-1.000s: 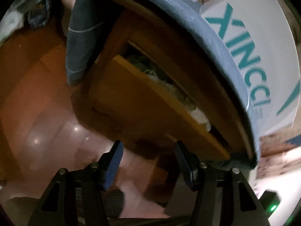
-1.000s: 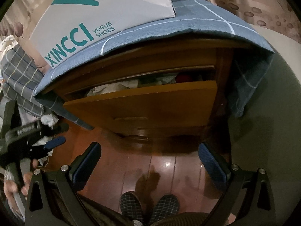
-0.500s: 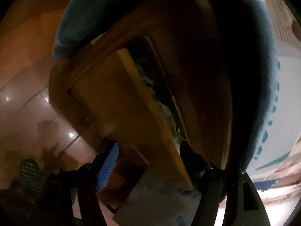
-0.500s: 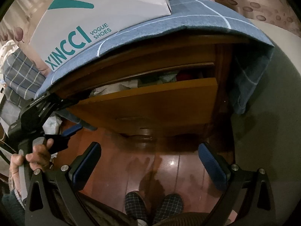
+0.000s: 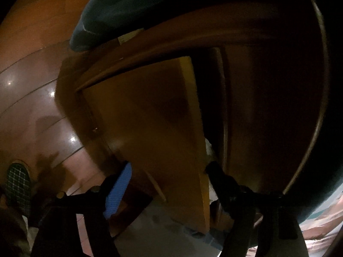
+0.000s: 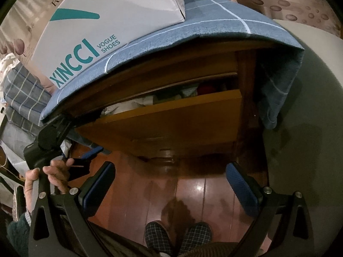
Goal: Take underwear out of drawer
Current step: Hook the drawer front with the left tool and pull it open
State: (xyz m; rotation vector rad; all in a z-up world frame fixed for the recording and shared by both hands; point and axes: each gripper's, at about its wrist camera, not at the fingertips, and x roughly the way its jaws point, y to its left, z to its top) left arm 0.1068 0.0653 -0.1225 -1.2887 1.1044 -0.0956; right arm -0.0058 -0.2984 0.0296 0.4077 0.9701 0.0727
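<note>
"XINCCI VOGUE SHOES" on shoebox

Both wrist cameras look down at the drawer, left closest.

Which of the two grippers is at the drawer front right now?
The left gripper: its opening fingers straddle the drawer front's end edge. The right gripper hangs wide open over bare floor.

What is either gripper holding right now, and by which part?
Nothing. The left gripper straddles the end of the drawer front, jaws opening, pads not pressing. The right gripper is open over bare floor.
</note>
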